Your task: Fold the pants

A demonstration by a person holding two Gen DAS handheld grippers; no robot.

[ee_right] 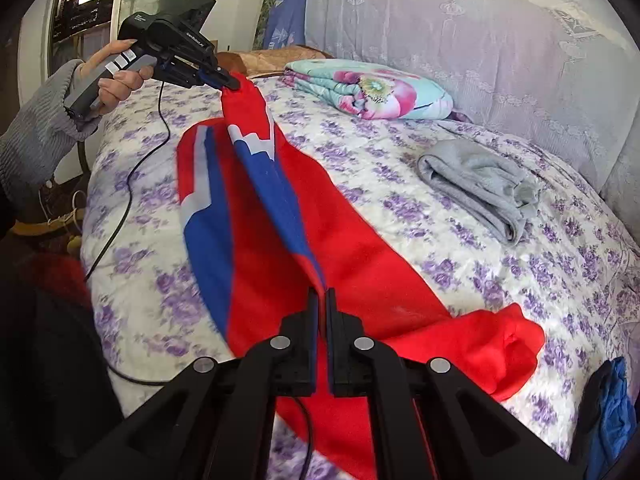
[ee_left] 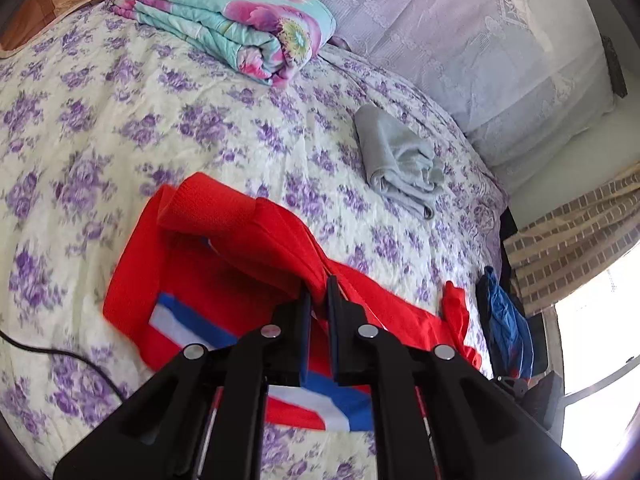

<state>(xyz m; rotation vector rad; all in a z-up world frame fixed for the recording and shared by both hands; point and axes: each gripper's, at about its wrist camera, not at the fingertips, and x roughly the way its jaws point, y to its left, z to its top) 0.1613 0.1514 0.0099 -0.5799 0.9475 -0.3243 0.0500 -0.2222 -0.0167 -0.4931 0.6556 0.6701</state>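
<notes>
Red pants (ee_right: 340, 248) with blue and white side stripes lie stretched across the flowered bedspread (ee_right: 460, 240). In the left wrist view my left gripper (ee_left: 320, 300) is shut on a raised fold of the red pants (ee_left: 240, 216). The right wrist view shows that same left gripper (ee_right: 232, 82), held by a person's hand (ee_right: 116, 80), pinching one end of the pants above the bed. My right gripper (ee_right: 322, 300) is shut, and a ridge of red cloth runs up into its closed jaws. The waist end (ee_right: 500, 344) lies bunched at the right.
A folded grey garment (ee_right: 480, 184) lies on the bed to the right. A folded floral quilt (ee_right: 368, 88) sits near the lilac pillows (ee_right: 480, 32). A black cable (ee_right: 132, 184) trails over the bed's left edge. Blue clothing (ee_right: 612, 408) hangs off the right edge.
</notes>
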